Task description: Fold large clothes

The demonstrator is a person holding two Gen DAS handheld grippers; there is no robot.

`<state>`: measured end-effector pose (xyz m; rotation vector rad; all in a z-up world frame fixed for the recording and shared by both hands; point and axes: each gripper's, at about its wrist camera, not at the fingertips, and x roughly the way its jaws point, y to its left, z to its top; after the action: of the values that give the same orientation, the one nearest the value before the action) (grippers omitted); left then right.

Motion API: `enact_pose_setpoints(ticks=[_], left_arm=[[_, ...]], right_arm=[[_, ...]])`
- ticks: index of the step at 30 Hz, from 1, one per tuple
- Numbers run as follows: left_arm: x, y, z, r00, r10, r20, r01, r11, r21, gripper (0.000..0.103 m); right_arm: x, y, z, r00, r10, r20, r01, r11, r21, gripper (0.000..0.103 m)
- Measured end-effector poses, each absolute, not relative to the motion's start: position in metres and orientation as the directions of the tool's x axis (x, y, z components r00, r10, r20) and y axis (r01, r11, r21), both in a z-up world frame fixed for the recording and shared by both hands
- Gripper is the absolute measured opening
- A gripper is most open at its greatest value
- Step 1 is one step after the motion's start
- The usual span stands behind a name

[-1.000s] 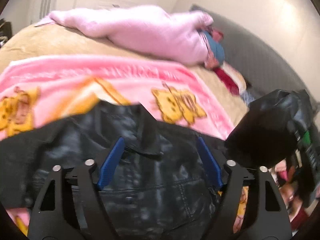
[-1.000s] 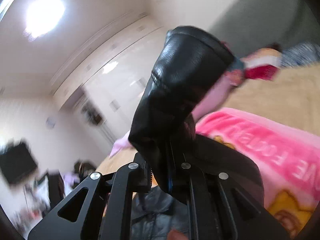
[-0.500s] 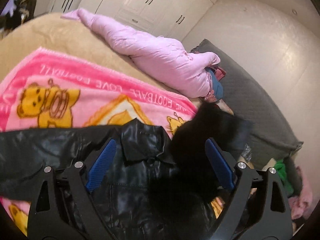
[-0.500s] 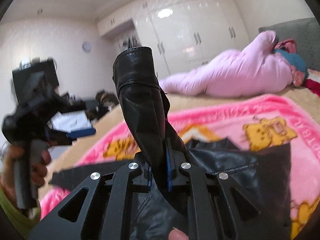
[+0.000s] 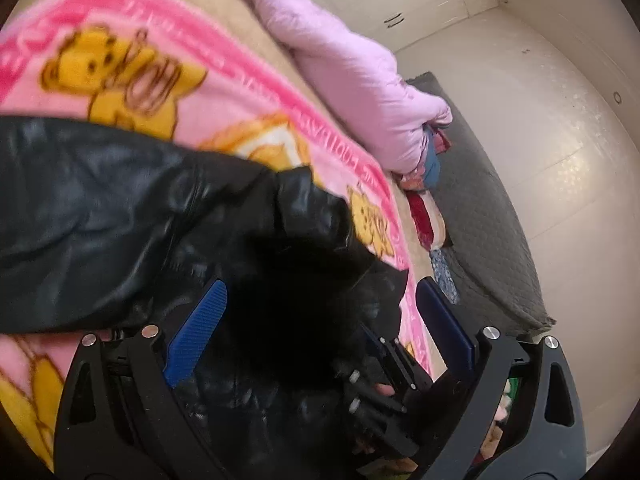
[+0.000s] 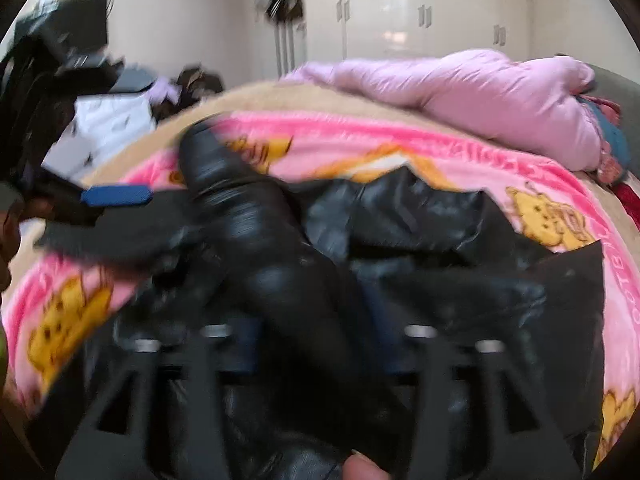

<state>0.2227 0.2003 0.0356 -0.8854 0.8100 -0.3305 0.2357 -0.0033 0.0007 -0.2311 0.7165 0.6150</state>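
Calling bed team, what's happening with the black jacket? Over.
Left gripper opening, empty. Right gripper opening, sleeve between its fingers. Black jacket on pink blanket. Nothing blocking.

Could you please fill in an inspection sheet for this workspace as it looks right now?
Surface: bed with tan cover, pink bear-print blanket spread over it.
Job's things: black leather jacket lying on the blanket; one sleeve laid across the body.
Clutter: pink padded coat at the far side; small coloured items beside it.
Claws: left claw over the jacket, jaws opening, nothing pinched; right claw blurred, jaws opening, the sleeve between them.
Cables: nothing seen.
Surroundings: white wardrobes, grey headboard, dark cluttered corner.
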Motion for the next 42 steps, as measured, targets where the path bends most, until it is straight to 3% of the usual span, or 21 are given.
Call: enact_pose_setpoints(ticks=[2,6,10,13,14,15,17,20,22,27,28,30,31,32,35,38,42], left_arm=[[0.223,0.201,0.015,0.635,-0.601,-0.486,-0.082,0.573,-0.815,0.089],[0.219,0.197,-0.013,0.587,-0.554,-0.591,-0.144,0.646,-0.749,0.089],[0.222,0.185,-0.035,0.541,-0.518,-0.662,-0.175,0.701,-0.692,0.089],[0.226,0.169,-0.043,0.525,-0.484,-0.700,-0.171,0.746,-0.644,0.088],[0.227,0.161,-0.041,0.529,-0.432,-0.730,-0.161,0.794,-0.586,0.078],[0.229,0.156,-0.040,0.534,-0.407,-0.741,-0.155,0.815,-0.559,0.042],[0.232,0.147,-0.040,0.533,-0.396,-0.748,-0.137,0.832,-0.538,0.007],[0.231,0.140,-0.023,0.583,-0.337,-0.739,-0.097,0.874,-0.476,0.005],[0.224,0.140,0.005,0.658,-0.306,-0.689,-0.055,0.892,-0.448,0.004],[0.207,0.132,0.056,0.769,-0.248,-0.589,0.050,0.942,-0.331,0.004],[0.207,0.132,0.054,0.766,-0.246,-0.594,0.048,0.943,-0.329,0.004],[0.212,0.135,0.038,0.739,-0.247,-0.627,0.032,0.942,-0.333,0.004],[0.216,0.137,0.027,0.720,-0.254,-0.646,0.020,0.938,-0.346,0.004],[0.220,0.139,0.016,0.705,-0.260,-0.659,0.009,0.933,-0.359,0.004],[0.232,0.136,-0.018,0.657,-0.252,-0.711,-0.021,0.936,-0.351,0.007],[0.235,0.136,-0.040,0.621,-0.218,-0.752,-0.051,0.947,-0.317,0.009],[0.229,0.146,-0.032,0.621,-0.199,-0.758,-0.075,0.948,-0.311,0.028]], right_arm=[[0.227,0.000,-0.008,0.555,0.427,-0.714,-0.631,0.775,-0.026,0.071],[0.213,-0.021,-0.011,0.479,0.460,-0.748,-0.658,0.752,0.042,0.091],[0.229,-0.092,0.012,0.426,0.624,-0.655,-0.565,0.749,0.346,0.095],[0.260,-0.160,0.035,0.566,0.569,-0.596,-0.389,0.822,0.416,0.095],[0.272,-0.186,0.039,0.623,0.522,-0.583,-0.304,0.848,0.433,0.095],[0.287,-0.216,0.041,0.669,0.458,-0.585,-0.191,0.867,0.461,0.095],[0.306,-0.250,0.036,0.683,0.412,-0.603,-0.081,0.863,0.498,0.095],[0.337,-0.280,0.016,0.634,0.369,-0.679,0.013,0.874,0.486,0.091],[0.352,-0.286,0.003,0.606,0.386,-0.696,0.028,0.864,0.503,0.084],[0.376,-0.270,-0.031,0.524,0.477,-0.706,0.020,0.822,0.570,0.080],[0.378,-0.265,-0.033,0.521,0.471,-0.712,0.006,0.832,0.554,0.062],[0.380,-0.259,-0.034,0.543,0.423,-0.725,-0.002,0.865,0.502,0.035],[0.380,-0.261,-0.033,0.550,0.411,-0.727,0.004,0.869,0.495,0.024],[0.380,-0.265,-0.035,0.560,0.395,-0.728,0.017,0.873,0.487,0.021],[0.383,-0.279,-0.050,0.563,0.357,-0.745,0.065,0.880,0.471,0.022],[0.383,-0.275,-0.049,0.570,0.295,-0.767,0.054,0.918,0.393,0.037],[0.369,-0.271,-0.022,0.643,0.249,-0.724,0.024,0.939,0.344,0.044]])
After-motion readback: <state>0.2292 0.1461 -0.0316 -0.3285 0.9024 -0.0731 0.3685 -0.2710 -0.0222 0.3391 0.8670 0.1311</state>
